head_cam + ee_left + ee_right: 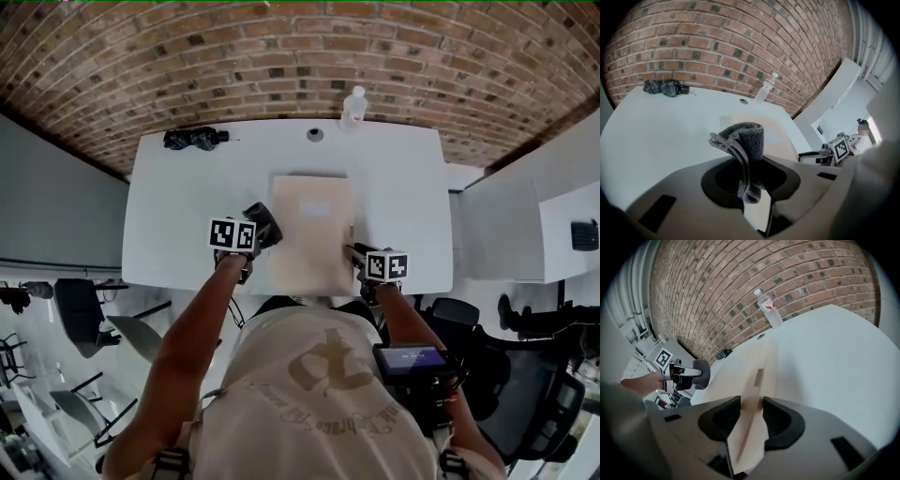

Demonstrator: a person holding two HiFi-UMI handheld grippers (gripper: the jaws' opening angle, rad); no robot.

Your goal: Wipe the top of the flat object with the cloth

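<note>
Left gripper (750, 186) jaws clamped on cloth (749, 140); right gripper (751, 416) jaws on flat object (740, 371) edge. Bottle (353, 108) top centre, contents unclear.

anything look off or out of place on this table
Nothing spilled or damaged. The bottle stands upright at the far edge and the flat object lies roughly square on the table. Only the dark crumpled bundle at the far left corner looks stray. The cloth is bunched in the left hand-held gripper.

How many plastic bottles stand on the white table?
1. The clear plastic bottle stands at the far edge of the white table, near the brick wall; none seems hidden.
</note>
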